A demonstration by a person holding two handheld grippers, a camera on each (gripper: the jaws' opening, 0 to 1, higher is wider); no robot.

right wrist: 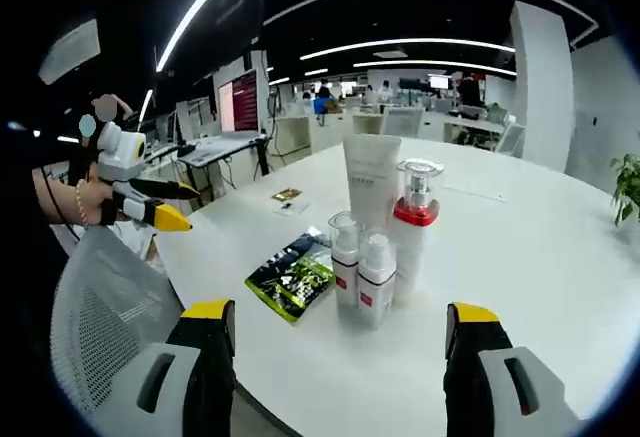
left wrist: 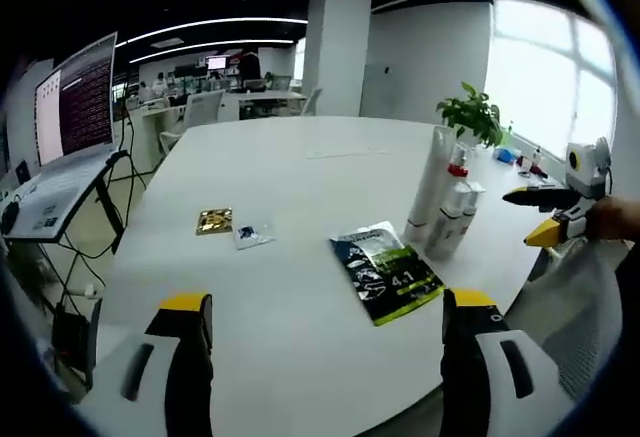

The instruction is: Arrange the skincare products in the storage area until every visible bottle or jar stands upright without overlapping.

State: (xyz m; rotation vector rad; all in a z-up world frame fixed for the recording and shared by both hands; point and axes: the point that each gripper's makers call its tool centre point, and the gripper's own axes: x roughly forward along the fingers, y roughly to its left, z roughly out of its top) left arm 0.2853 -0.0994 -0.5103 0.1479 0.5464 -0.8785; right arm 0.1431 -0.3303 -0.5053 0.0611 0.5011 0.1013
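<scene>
four skincare containers stand upright, clustered dead ahead of the right gripper, long axes vertical: white tube, red-collared pump bottle, two small bottles. both grippers gape wide, empty; left gripper sits farther off, the cluster to its right.
</scene>
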